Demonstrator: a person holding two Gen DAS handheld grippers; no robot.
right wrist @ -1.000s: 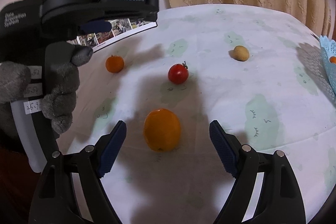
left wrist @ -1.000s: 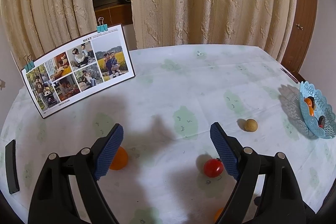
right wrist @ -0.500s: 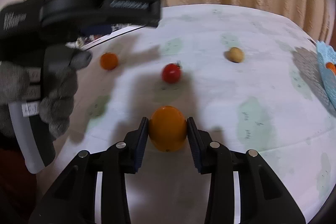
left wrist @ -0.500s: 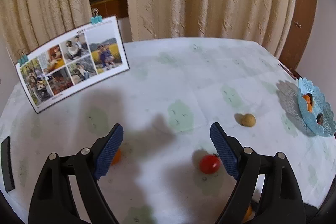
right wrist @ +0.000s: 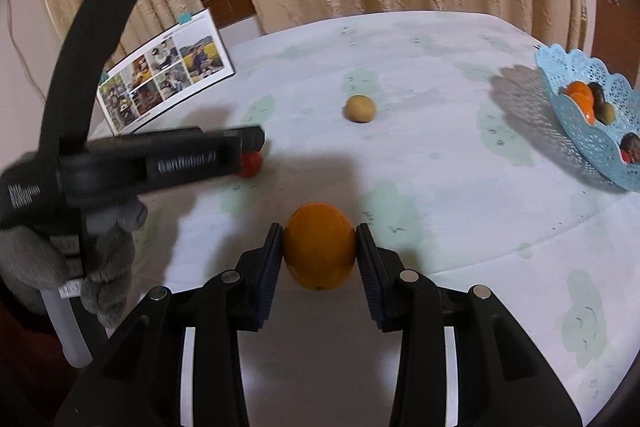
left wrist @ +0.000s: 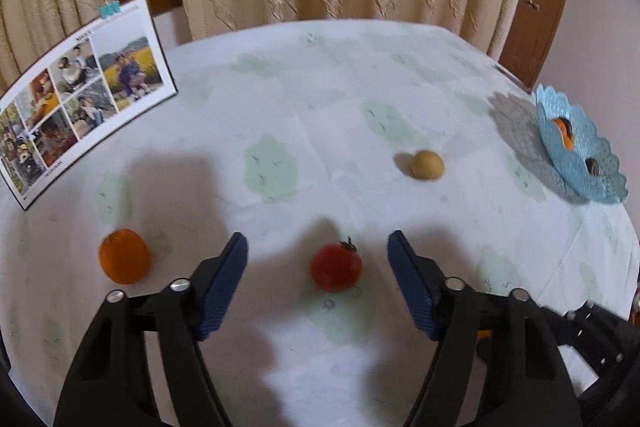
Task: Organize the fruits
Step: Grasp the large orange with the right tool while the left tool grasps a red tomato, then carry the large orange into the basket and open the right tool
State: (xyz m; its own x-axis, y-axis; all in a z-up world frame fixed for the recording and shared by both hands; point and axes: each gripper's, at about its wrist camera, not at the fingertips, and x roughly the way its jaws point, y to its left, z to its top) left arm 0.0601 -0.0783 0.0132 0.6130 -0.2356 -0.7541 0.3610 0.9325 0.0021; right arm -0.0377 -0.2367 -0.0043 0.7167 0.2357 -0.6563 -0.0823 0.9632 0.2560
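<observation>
A red tomato (left wrist: 336,267) lies on the tablecloth between the fingers of my left gripper (left wrist: 318,285), whose jaws are closing with gaps still on both sides of it. A small orange fruit (left wrist: 125,256) lies to the left of that gripper, and a tan round fruit (left wrist: 427,165) lies farther back. My right gripper (right wrist: 319,269) is shut on a large orange (right wrist: 319,251), both pads pressed on its sides. In the right wrist view the tomato (right wrist: 251,165) peeks out behind the left gripper's body. A blue lace basket (right wrist: 592,135) holding several fruits stands at the right.
A photo calendar (left wrist: 76,99) stands propped at the back left of the round table. Curtains hang behind the table. A gloved hand (right wrist: 64,259) holds the left gripper at the left of the right wrist view. The table edge (right wrist: 520,367) falls away at the near right.
The right gripper shut on the large orange and carried it slightly toward the right. The left gripper dropped toward the tomato, brought it between its fingers, and its jaws narrowed.
</observation>
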